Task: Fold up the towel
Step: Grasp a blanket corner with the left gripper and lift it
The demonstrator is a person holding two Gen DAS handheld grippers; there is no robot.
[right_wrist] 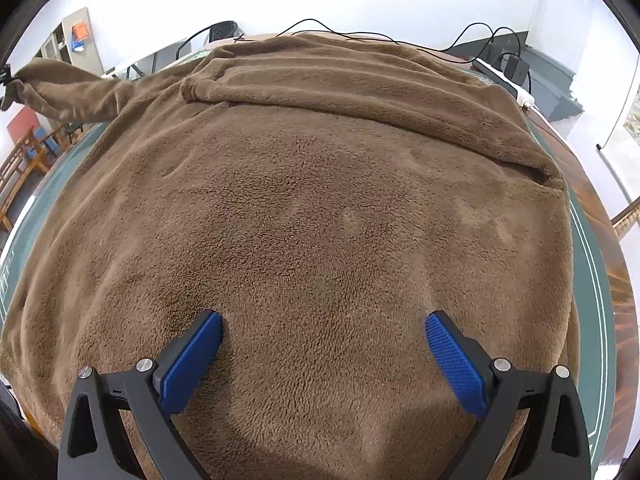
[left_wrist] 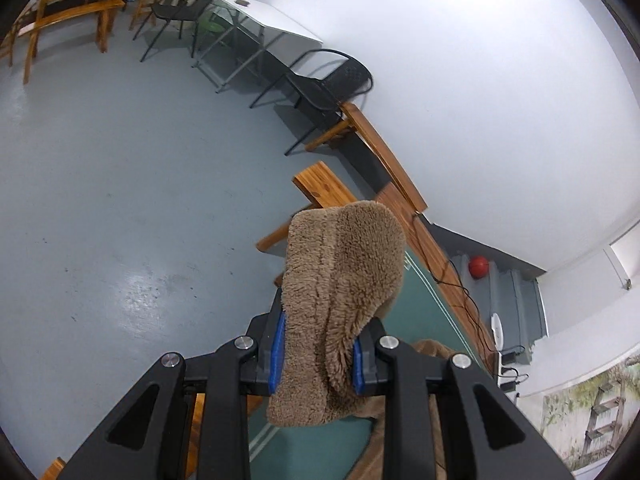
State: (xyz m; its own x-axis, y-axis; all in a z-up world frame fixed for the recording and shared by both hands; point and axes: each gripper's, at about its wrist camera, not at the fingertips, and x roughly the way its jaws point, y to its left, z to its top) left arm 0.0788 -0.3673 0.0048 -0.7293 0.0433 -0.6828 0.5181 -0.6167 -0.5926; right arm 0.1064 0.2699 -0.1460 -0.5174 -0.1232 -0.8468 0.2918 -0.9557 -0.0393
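A fluffy brown towel [right_wrist: 320, 208] lies spread over the green-topped table [right_wrist: 596, 280], with its far edge folded back in a thick roll. One corner of the towel [left_wrist: 344, 288] is pinched between the blue pads of my left gripper [left_wrist: 320, 344], lifted off the table and drooping over the fingers. In the right wrist view that raised corner stretches off to the far left. My right gripper [right_wrist: 324, 324] hovers wide open just over the near middle of the towel, blue pads [right_wrist: 192, 356] apart, nothing between them.
A power strip [right_wrist: 504, 80] with black cables lies at the table's far right edge. Beyond the table stand black metal chairs [left_wrist: 320, 88], a white table [left_wrist: 264, 16], wooden benches [left_wrist: 72, 12] and a red ball [left_wrist: 479, 267] on the grey floor.
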